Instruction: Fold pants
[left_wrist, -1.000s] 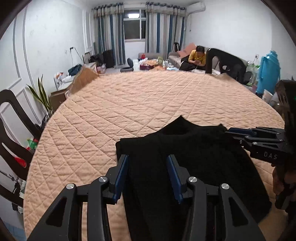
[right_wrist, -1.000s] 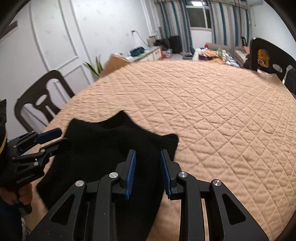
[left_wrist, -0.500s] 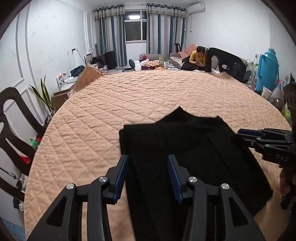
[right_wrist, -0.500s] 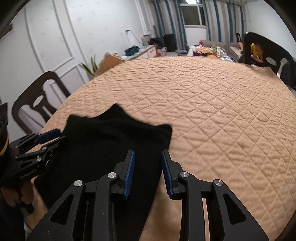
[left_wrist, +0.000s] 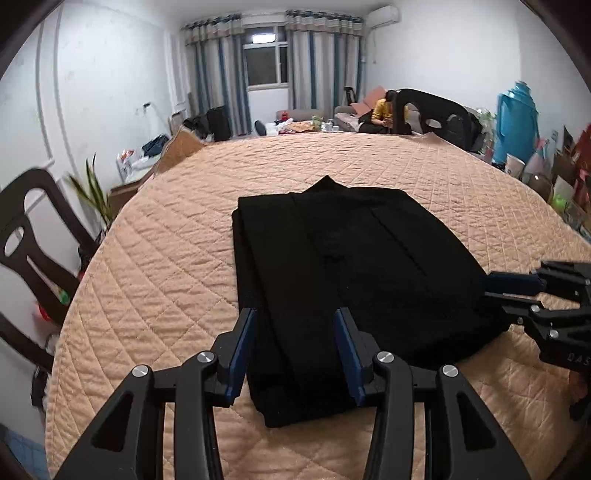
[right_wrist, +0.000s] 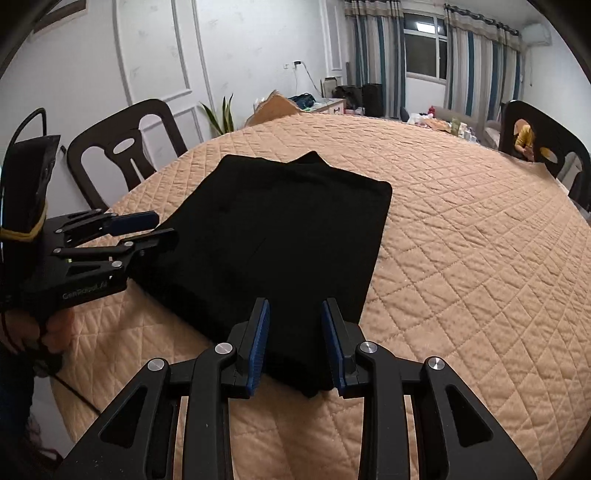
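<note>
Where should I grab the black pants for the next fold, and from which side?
Probably the two near corners of the pants, one gripper each, coming in low from the near edge. They lie flat as a folded rectangle on the quilt, and both open grippers already sit over that near end.

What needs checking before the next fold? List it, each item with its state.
1. Pants lie flat on the quilted cover: ok.
2. Left tool open, nothing clamped: ok.
3. Right tool open, nothing clamped: ok.
4. Layers aligned at the far edge: not ok, a pointed corner sticks out.
5. Cover around the pants free of other items: ok.
6. Either tool touching the cloth: cannot tell.
</note>
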